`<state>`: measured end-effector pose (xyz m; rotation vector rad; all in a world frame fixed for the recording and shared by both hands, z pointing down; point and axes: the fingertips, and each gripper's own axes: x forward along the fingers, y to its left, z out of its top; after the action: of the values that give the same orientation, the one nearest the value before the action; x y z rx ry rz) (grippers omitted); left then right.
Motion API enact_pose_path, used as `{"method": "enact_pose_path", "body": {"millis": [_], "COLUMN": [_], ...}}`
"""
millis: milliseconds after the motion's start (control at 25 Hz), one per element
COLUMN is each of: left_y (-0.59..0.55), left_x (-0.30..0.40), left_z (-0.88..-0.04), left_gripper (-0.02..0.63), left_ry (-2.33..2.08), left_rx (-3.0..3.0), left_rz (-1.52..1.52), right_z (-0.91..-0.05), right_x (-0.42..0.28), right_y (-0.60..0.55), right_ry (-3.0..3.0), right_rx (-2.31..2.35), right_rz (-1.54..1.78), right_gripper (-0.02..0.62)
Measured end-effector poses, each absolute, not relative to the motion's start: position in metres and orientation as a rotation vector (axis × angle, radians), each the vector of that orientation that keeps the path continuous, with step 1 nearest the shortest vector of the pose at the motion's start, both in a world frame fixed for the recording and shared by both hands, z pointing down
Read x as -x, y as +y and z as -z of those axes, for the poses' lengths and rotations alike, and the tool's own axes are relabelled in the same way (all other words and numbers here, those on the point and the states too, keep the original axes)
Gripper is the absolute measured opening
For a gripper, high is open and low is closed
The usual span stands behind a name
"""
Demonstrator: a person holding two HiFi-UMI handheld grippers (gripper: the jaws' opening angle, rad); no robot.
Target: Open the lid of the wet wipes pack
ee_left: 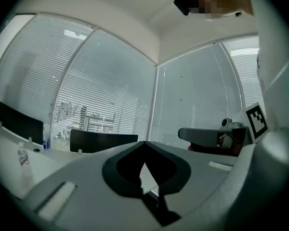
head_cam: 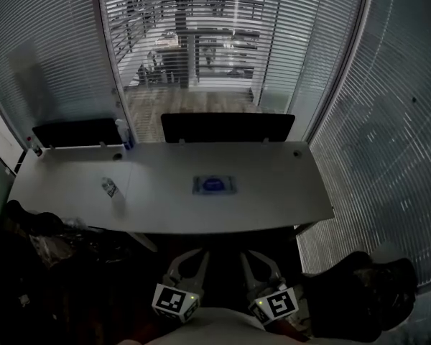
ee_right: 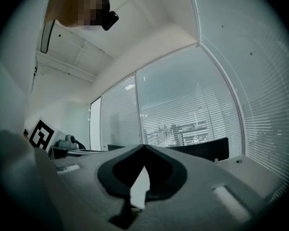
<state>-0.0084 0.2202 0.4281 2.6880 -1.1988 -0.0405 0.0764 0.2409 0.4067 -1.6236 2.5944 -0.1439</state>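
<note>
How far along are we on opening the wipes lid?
Nothing done yet: the wet wipes pack lies flat mid-table, lid apparently closed. Nothing in hand: left gripper and right gripper are shut, empty, short of the table. Remaining: reach, lift the lid.

Daylight enters through the slatted blinds (head_cam: 194,42) at twelve o'clock in the head view; the table (head_cam: 273,200) takes it as flat pale grey, and four to eight o'clock sinks into near black. The wet wipes pack (head_cam: 214,185) is a small soft blue patch. Slats bow hard toward the edges. Both gripper views are brighter, dark-vignetted all round, the near foreground perhaps out of focus
</note>
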Motion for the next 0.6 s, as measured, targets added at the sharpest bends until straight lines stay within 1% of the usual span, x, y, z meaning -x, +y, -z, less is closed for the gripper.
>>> {"method": "enact_pose_path", "body": {"millis": [320,600], "left_y": [0.228,0.228], "left_x": [-0.015,-0.018], "left_z": [-0.440,-0.437], "left_gripper": [0.003,0.003], "left_ry": [-1.181,-1.206], "left_rx": [-2.687,-2.680], "left_rz": [0.008,0.021], "right_z": [-0.423,-0.414], "right_x": [-0.100,-0.103], "right_y": [0.247,0.249], "right_ry": [2.580,2.588], "right_rx": [1.642,1.624], "right_rz": [0.163,0.126], "right_gripper": [0.000,0.000]}}
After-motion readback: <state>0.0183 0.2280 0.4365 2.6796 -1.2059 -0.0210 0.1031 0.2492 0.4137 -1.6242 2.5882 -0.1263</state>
